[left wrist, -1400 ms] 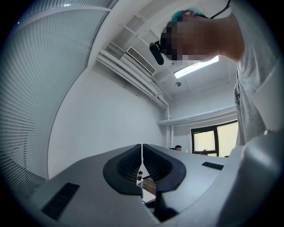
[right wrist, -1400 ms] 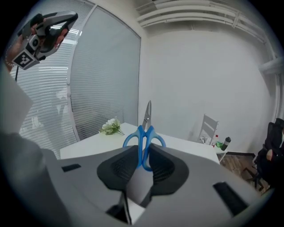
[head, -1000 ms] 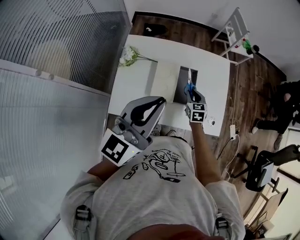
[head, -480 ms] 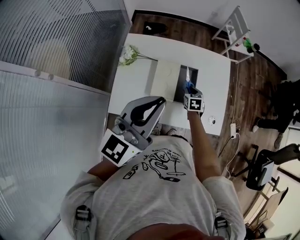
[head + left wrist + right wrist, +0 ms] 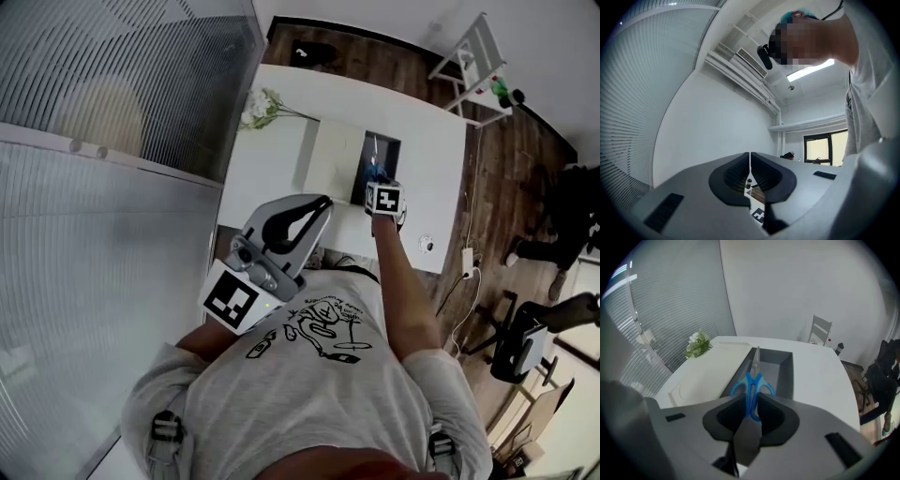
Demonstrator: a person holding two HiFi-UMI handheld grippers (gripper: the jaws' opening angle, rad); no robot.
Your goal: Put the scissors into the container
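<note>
Blue-handled scissors [image 5: 752,390] with steel blades point forward, clamped by the handles in my right gripper [image 5: 752,404], which is shut on them. They hang over the near end of a dark grey rectangular container [image 5: 780,369] on the white table [image 5: 818,376]. In the head view the right gripper [image 5: 382,192] reaches out over the container [image 5: 386,159], with the scissors [image 5: 374,161] sticking out ahead. My left gripper [image 5: 314,208] is held up near my chest, pointing upward, jaws shut with nothing between them; its own view shows only wall and ceiling past the left gripper [image 5: 750,161].
A cream-coloured lid or board [image 5: 710,373] lies left of the container. A white flower bunch [image 5: 697,344] sits at the table's far left corner. A white chair [image 5: 820,331] stands behind the table. Slatted blinds [image 5: 112,84] line the left side.
My right gripper has moved forward with the scissors, from the container's near edge to farther over it. The left gripper has stayed put.
</note>
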